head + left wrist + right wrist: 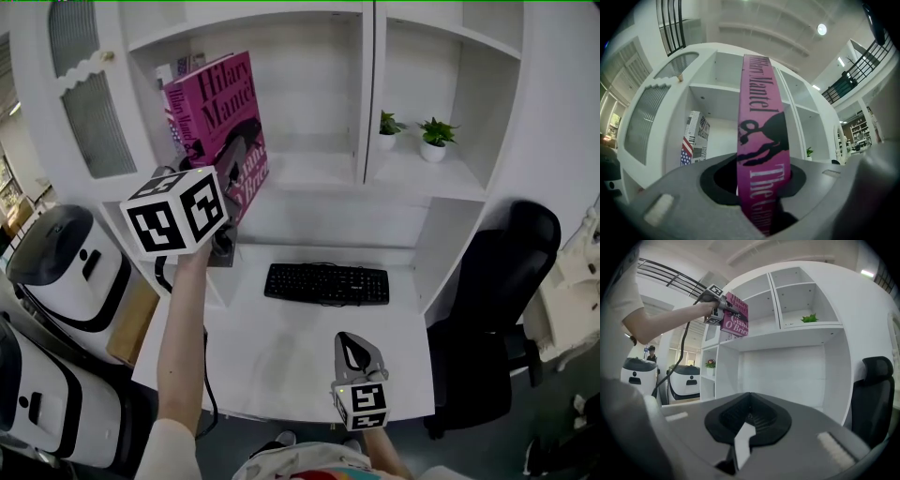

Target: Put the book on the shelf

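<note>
Book (214,117) clamped between left gripper (233,161) jaws, held before far-left shelf (309,174); right gripper (352,343) near, over desk (272,337), jaws apparently together, empty.

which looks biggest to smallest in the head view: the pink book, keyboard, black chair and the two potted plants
1. black chair
2. pink book, held up nearer the camera, so its rank is unsure
3. keyboard
4. right plant and left plant, about alike
</note>
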{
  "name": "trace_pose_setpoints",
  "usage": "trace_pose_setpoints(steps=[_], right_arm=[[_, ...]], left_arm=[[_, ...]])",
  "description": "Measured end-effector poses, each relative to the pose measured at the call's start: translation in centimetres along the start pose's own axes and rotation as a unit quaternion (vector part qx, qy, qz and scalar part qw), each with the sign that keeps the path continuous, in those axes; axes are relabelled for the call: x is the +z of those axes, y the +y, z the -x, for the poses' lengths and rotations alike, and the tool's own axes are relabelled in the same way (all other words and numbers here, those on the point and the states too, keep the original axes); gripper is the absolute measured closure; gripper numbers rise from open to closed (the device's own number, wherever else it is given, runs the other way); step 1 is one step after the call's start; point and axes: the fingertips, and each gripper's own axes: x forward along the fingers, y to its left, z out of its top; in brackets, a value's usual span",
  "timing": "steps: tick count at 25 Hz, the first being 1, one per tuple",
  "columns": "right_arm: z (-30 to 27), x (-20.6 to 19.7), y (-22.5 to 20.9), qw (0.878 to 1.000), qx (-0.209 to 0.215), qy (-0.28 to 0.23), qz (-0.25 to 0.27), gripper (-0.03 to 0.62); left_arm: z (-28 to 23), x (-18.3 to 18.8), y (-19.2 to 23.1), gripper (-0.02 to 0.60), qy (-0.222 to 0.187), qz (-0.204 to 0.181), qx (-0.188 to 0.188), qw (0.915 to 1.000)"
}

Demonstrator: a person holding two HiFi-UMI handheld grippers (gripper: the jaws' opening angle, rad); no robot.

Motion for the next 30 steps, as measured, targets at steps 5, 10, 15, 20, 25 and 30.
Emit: trace_pose_setpoints(steps=[5,10,15,20,25,30], right_arm=[[-0.2,-0.6,-0.3,1.000,-0.004,0.004,-0.005,0.591],[-0.5,-0.7,-0.6,1.000,-0.012,0.006,0.006,0.591],[-0.9,-0.5,-1.0,1.000,-0.016,0.005,0.008,0.591],[-1.1,-0.9,-1.4,1.000,-0.023,0.010,0.007,0.591],[-1.2,-0.9,-1.8,0.999,-0.030,0.011,0.006,0.591],[-1.3,-1.0,-2.2,0.999,-0.039,0.012,0.006,0.591]], left_arm=[[-1.9,-0.5,0.3,0.440,0.020,-0.006,-0.007,0.9998],[-3.6,-0.7,0.5,0.439,0.029,0.000,-0.013,0.9995],[-6.1,-1.3,0.5,0.437,0.053,0.005,-0.024,0.9983],[-8.0,-1.8,0.8,0.437,0.058,0.004,-0.021,0.9981],[-10.2,-2.1,1.1,0.437,0.061,0.010,-0.017,0.9979],[-12.6,-2.6,1.3,0.437,0.071,0.006,-0.008,0.9974]])
